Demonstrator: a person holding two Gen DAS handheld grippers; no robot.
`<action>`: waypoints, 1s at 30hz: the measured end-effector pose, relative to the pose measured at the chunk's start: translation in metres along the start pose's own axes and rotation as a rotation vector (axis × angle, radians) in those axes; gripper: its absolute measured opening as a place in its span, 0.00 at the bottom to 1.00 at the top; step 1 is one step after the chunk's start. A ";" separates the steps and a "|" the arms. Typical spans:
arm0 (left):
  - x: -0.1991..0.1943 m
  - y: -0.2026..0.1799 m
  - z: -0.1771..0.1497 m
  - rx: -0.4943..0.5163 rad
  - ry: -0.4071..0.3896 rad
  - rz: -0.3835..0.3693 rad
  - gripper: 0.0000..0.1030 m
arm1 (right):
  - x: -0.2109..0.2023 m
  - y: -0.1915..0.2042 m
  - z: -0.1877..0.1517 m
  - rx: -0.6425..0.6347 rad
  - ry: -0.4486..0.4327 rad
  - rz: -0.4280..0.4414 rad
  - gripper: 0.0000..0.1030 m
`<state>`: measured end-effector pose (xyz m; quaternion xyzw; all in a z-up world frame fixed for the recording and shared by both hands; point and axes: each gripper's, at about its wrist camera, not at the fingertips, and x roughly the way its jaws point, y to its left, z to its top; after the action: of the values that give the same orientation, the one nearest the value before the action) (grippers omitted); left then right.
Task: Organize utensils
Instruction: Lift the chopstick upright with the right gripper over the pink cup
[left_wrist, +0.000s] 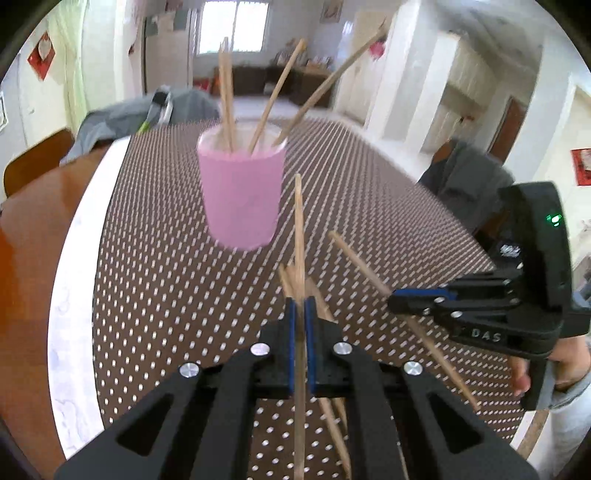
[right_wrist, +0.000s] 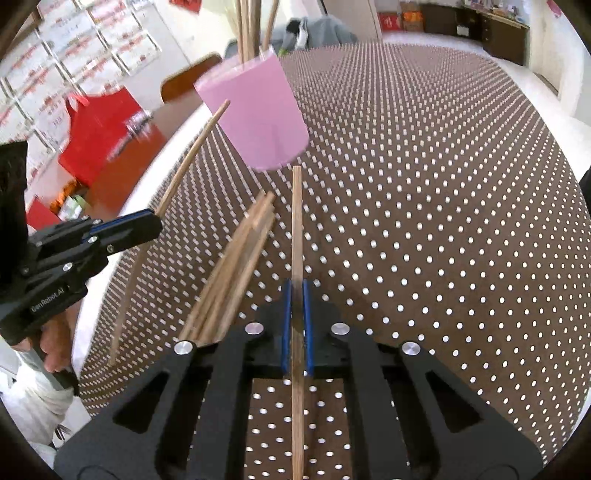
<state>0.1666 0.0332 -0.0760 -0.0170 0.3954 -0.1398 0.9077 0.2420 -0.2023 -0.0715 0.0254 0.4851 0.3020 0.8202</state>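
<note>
each claw, left claw (left_wrist: 300, 306) and right claw (right_wrist: 297, 291), is clamped on one chopstick (left_wrist: 300, 229); light, stiff, slippery wood, best gripped mid-shaft for the pink cup (left_wrist: 242, 195).

Pink cup (left_wrist: 240, 195) upright, four chopsticks inside; loose wooden chopsticks (right_wrist: 232, 269) bundled nearby on mat.

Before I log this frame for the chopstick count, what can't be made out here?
- Chopsticks in the pink cup: lower ends hidden by its wall in both views; tops cut off by the edge in the right wrist view.
- Loose chopstick pile: near ends hidden under the right gripper; overlap and blur prevent a count.
- Left gripper: its chopstick runs off the bottom edge.
</note>
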 end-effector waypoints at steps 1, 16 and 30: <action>-0.005 -0.003 -0.002 0.004 -0.029 -0.008 0.05 | -0.008 0.001 0.000 -0.001 -0.035 0.004 0.06; -0.060 -0.001 0.045 -0.034 -0.492 -0.077 0.05 | -0.105 0.030 0.033 -0.083 -0.546 0.133 0.06; -0.048 0.039 0.115 -0.178 -0.745 -0.042 0.05 | -0.081 0.068 0.105 -0.096 -0.879 0.100 0.06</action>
<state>0.2282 0.0746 0.0320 -0.1534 0.0486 -0.1078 0.9811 0.2670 -0.1621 0.0701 0.1366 0.0739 0.3238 0.9333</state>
